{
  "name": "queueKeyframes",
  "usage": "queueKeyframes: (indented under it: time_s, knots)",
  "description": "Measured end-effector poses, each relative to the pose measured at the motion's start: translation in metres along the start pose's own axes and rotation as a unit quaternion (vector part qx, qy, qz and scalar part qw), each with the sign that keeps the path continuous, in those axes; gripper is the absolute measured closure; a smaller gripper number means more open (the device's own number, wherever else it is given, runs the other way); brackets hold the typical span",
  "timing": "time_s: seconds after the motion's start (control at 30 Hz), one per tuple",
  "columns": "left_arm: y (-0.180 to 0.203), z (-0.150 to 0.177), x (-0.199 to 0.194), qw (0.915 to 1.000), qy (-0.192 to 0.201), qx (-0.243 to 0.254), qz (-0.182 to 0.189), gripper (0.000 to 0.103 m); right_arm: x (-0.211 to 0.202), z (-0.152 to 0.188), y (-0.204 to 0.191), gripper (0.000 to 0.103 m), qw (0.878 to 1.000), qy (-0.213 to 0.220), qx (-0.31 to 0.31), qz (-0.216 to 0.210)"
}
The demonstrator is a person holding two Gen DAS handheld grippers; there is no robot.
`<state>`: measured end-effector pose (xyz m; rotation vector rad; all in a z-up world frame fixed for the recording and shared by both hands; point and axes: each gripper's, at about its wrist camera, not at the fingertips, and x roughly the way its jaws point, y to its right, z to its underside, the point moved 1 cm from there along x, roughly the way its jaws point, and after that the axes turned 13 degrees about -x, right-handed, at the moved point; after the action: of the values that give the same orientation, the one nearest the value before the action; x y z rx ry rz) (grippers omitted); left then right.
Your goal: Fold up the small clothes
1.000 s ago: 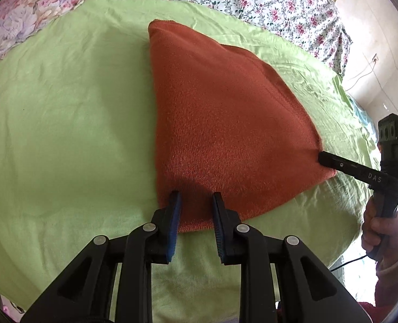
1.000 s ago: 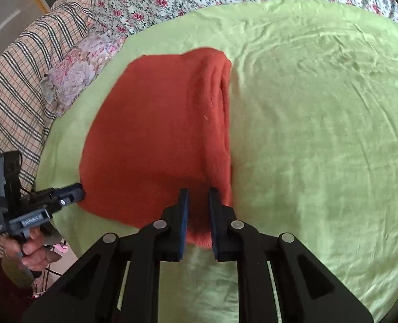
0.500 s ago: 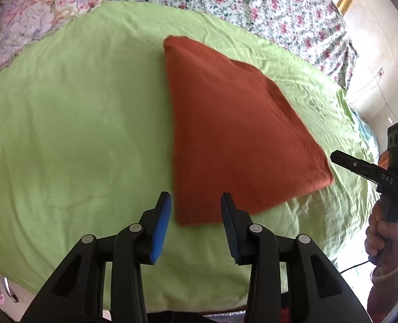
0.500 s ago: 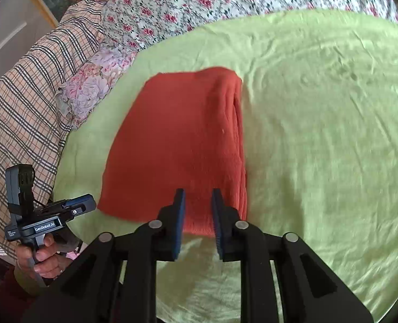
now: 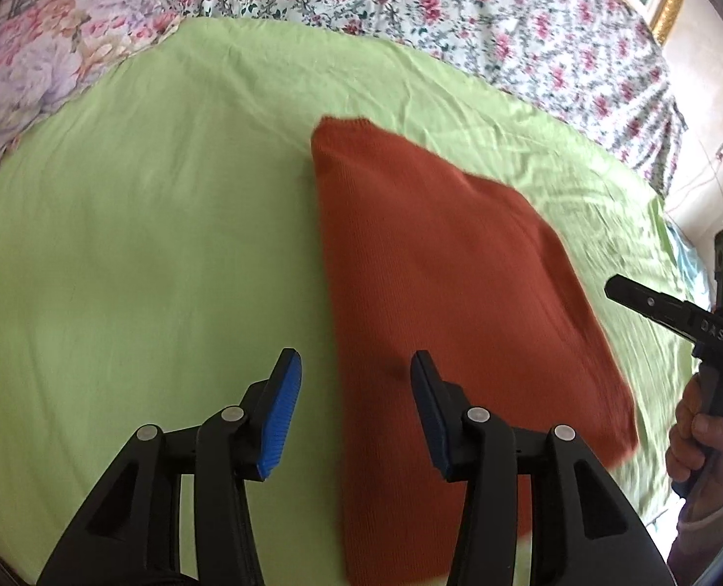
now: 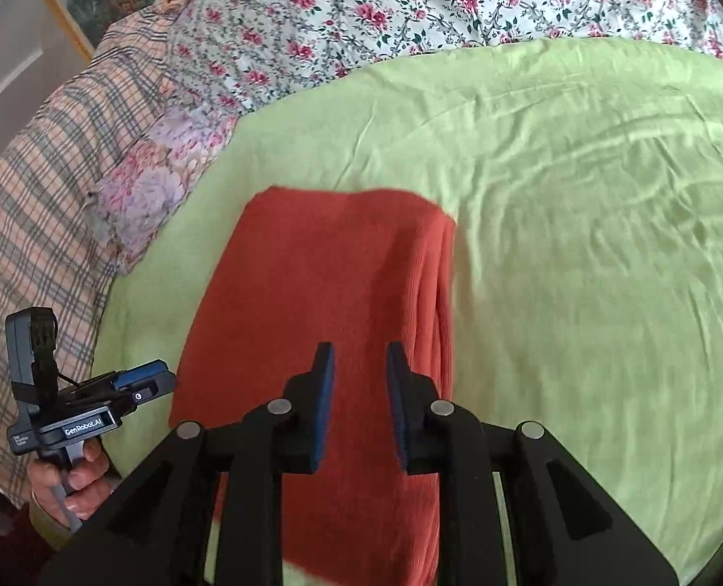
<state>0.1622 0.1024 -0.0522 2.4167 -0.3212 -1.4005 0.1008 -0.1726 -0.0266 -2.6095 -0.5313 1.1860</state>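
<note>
Orange knit garment (image 5: 439,303) lies folded flat on green sheet (image 5: 156,254), stacked layers along right edge. Left gripper (image 5: 354,403) jaws just been opening, nothing between. Right gripper (image 6: 360,400) slightly parted, empty, above cloth. Fold looks complete; perhaps further fold left.

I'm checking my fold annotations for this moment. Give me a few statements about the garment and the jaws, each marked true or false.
1. The orange knit garment lies folded on the green sheet. True.
2. The left gripper has its jaws clamped on the garment. False: they stand apart, holding nothing, and have just been opening.
3. The right gripper holds nothing. True.
4. The garment lies on the floral bedding. False: it lies wholly on the green sheet.
</note>
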Motion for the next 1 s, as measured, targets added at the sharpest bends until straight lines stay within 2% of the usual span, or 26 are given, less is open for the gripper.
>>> queueKeyframes:
  time_s: [0.1,0.2,0.37,0.4,0.43,0.47,0.53,0.6,0.7,0.83,0.9,1.0]
  knots:
    - [-0.003,-0.030,0.026,0.9997,-0.013,-0.019,0.012,0.053,0.014,-0.022,0.004,0.080,1.000,0.000,-0.003,-0.004]
    - [-0.009,-0.059,0.052,0.9985,-0.026,-0.041,0.026,0.045,0.032,-0.038,0.008,0.080,1.000,-0.009,-0.010,-0.020]
    - [-0.008,-0.098,0.086,0.9972,-0.034,-0.057,0.035,0.045,0.068,-0.048,0.028,0.080,0.999,-0.038,-0.005,-0.018]
    - [-0.007,-0.106,0.093,0.9974,-0.030,-0.057,0.033,0.047,0.074,-0.049,0.034,0.080,0.999,-0.041,-0.001,-0.021]
    - [-0.006,-0.112,0.097,0.9975,-0.025,-0.059,0.029,0.056,0.079,-0.051,0.039,0.080,0.999,-0.042,0.003,-0.022]
    - [-0.006,-0.116,0.102,0.9976,-0.022,-0.061,0.026,0.071,0.084,-0.051,0.044,0.080,0.999,-0.044,0.004,-0.018]
    - [-0.006,-0.126,0.113,0.9974,-0.014,-0.069,0.012,0.083,0.090,-0.051,0.051,0.080,0.999,-0.046,0.008,-0.016]
    - [-0.007,-0.134,0.119,0.9974,-0.005,-0.072,-0.002,0.085,0.094,-0.051,0.057,0.081,0.999,-0.046,0.020,-0.017]
    - [-0.004,-0.136,0.109,0.9974,0.008,-0.070,-0.013,0.085,0.094,-0.053,0.061,0.082,0.998,-0.049,0.026,-0.016]
    - [0.000,-0.125,0.072,0.9977,0.040,-0.050,-0.021,0.083,0.067,-0.055,0.049,0.080,0.999,-0.029,0.022,-0.003]
    - [0.002,-0.112,0.051,0.9977,0.048,-0.045,-0.017,0.080,0.049,-0.052,0.040,0.080,1.000,-0.018,0.021,-0.009]
    - [0.004,-0.081,0.020,0.9978,0.056,-0.033,-0.014,0.076,0.025,-0.039,0.022,0.071,1.000,-0.011,0.011,-0.019]
